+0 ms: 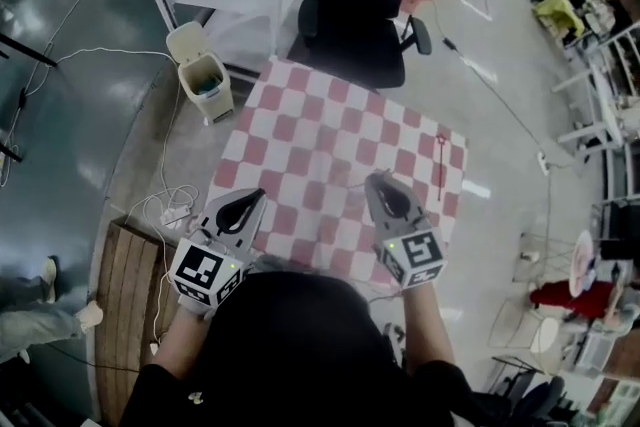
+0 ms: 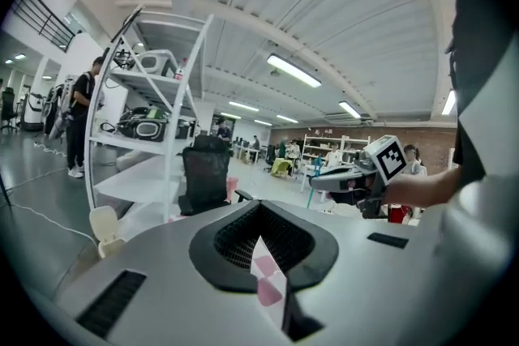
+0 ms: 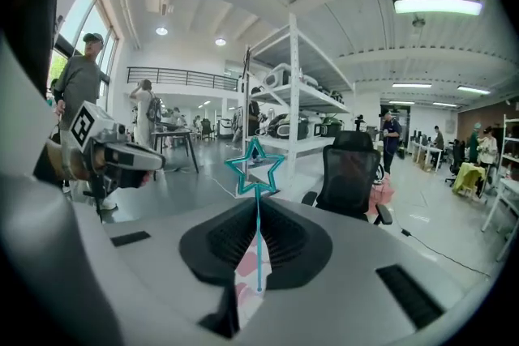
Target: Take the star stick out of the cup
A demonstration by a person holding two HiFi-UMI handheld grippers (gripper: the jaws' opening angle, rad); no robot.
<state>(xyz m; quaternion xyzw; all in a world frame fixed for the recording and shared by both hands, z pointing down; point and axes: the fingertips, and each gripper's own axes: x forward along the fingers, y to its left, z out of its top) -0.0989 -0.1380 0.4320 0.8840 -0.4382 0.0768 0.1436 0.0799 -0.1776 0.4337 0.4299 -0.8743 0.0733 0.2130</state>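
Pinching the teal star stick (image 3: 255,168), the right gripper (image 3: 258,211) clamps its stem mid-frame; the left gripper (image 2: 261,216) sits closed, empty, above the checkered table (image 1: 320,135).

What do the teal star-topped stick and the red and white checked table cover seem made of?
Teal star-topped stick: likely thin moulded plastic, smooth, translucent; its star is a clean open outline. Red and white checked table cover: probably thin cloth or vinyl, matte, lying flat; which one is unclear.
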